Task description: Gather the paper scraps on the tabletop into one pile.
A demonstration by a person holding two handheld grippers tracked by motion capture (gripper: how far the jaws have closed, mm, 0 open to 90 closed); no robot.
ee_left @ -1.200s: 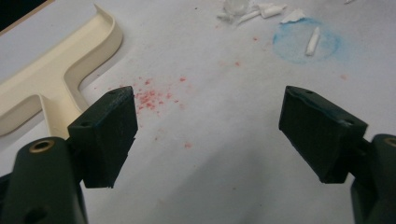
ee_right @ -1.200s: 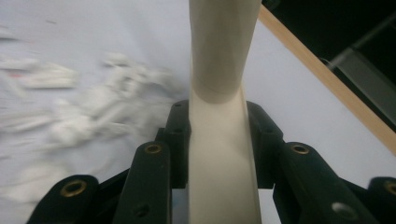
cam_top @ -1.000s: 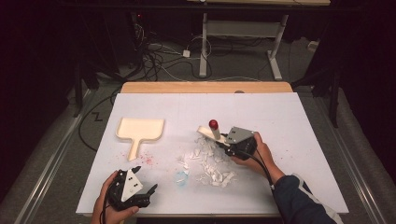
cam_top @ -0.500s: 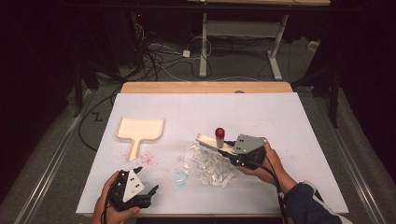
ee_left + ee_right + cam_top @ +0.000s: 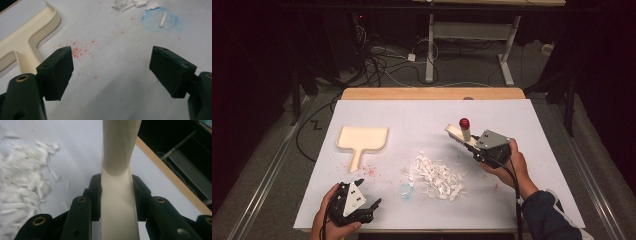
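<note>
A cream brush [image 5: 455,134] with a red knob [image 5: 464,122] is clamped by its handle [image 5: 117,202] in my right gripper [image 5: 473,145], which is shut on it and held just above the white table sheet, right of centre. A pile of white paper scraps [image 5: 438,176] lies left of and below the brush; the right gripper view has the scraps [image 5: 20,185] at its left. A cream dustpan [image 5: 362,139] lies flat at the left. My left gripper [image 5: 371,196] rests near the front left edge, open, with bare sheet between its jaws [image 5: 111,72]. The dustpan's handle [image 5: 27,42] is just beyond its left jaw.
A faint blue stain [image 5: 406,190] and red specks [image 5: 371,171] mark the white sheet [image 5: 412,120] between the dustpan and the scraps. A wooden table edge [image 5: 432,93] runs along the far side. Beyond it are floor cables and metal desk legs [image 5: 430,55].
My right gripper has carried the brush to the right and slightly upward, off the scrap pile. The scraps look a little more bunched together. The left gripper has stayed put.
</note>
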